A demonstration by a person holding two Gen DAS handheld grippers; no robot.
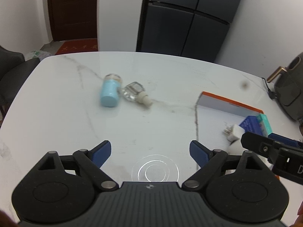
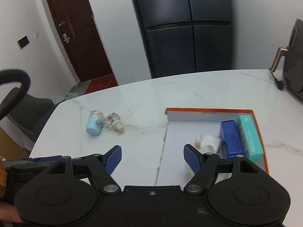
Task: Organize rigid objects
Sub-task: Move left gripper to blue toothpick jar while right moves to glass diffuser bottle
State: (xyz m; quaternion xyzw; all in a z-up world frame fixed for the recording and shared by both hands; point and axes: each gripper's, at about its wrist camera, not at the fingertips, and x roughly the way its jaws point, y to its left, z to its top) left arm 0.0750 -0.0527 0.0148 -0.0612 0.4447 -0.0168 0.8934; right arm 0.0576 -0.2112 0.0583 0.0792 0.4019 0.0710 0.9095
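Your left gripper (image 1: 150, 152): jaws wide, nothing between them, over bare counter (image 1: 56, 98). Ahead and left of them, 2 bottles lie touching: blue bottle (image 1: 109, 92), clear bottle (image 1: 134, 93). Your right gripper (image 2: 152, 156): jaws wide, empty. Right of them, orange-rimmed tray (image 2: 208, 111) holds white plug (image 2: 209, 141), blue box (image 2: 230, 138), teal box (image 2: 250, 135).

White marble-look table (image 1: 56, 94), grey veining. Lying on it, left of centre: light-blue bottle (image 1: 109, 92) on its side, touching a clear glass bottle (image 1: 132, 91) with white cap, also on its side. Right side: shallow orange-rimmed box tray (image 2: 208, 111); far right corner, a dark appliance (image 2: 295, 64) with its cord (image 2: 279, 82).
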